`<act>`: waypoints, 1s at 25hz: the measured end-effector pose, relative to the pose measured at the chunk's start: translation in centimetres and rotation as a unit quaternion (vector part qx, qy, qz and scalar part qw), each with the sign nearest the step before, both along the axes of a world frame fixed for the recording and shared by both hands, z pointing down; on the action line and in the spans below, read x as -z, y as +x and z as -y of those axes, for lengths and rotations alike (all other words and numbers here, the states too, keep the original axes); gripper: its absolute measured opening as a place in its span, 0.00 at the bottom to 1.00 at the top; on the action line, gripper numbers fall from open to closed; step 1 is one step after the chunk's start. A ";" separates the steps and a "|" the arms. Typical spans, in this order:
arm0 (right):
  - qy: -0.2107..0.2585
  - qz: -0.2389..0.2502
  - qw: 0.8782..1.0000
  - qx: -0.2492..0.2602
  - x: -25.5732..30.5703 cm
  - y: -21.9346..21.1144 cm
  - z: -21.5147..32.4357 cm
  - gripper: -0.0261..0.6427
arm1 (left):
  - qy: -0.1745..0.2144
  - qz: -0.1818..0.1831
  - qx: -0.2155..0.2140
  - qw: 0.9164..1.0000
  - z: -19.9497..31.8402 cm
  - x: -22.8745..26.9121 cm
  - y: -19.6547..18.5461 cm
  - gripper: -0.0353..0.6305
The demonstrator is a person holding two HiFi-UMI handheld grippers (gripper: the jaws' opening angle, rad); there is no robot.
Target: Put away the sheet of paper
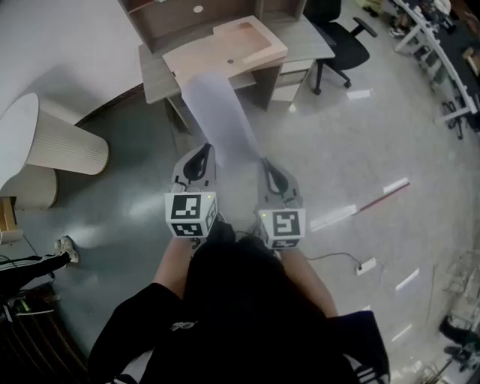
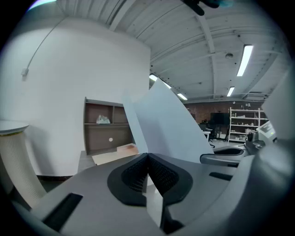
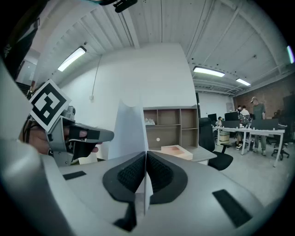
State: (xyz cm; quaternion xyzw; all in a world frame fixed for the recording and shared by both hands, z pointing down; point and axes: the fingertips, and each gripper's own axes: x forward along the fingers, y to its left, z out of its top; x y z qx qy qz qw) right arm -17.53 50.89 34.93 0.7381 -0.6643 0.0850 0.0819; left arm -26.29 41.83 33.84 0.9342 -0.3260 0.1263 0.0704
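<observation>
Sheet of paper [image 1: 220, 120] is up in the air, not on the surface [image 1: 156, 75]. Left hand-held gripper [image 1: 201, 154] is clamped on one near corner, right hand-held gripper [image 1: 268, 166] on the other. Far end reaches free twd the surface's front edge. Prob. v. light, floppy, creases easily. Best held at both corners, kept taut w/o tugging or it tears.

In front of the bench [image 1: 154, 73] the floor [image 1: 330, 150] is open, crossed midway by the sheet of paper [image 1: 221, 120]. A tan tray [image 1: 225, 52] fills the bench's middle, a shelf unit [image 1: 172, 22] closes its back, and an office chair [image 1: 341, 41] stands right of it.
</observation>
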 end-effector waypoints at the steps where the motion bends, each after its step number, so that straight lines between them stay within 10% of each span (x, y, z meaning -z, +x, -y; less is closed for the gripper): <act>1: 0.000 0.001 1.000 0.000 -0.1 -0.1 0.1 0.06 | 0.000 0.001 0.000 1.000 0.1 -0.2 -0.1 0.12; 25: -0.040 -0.018 0.999 0.027 -2.8 -5.3 5.4 0.06 | -0.051 -0.007 0.003 0.999 5.2 -4.0 -4.9 0.12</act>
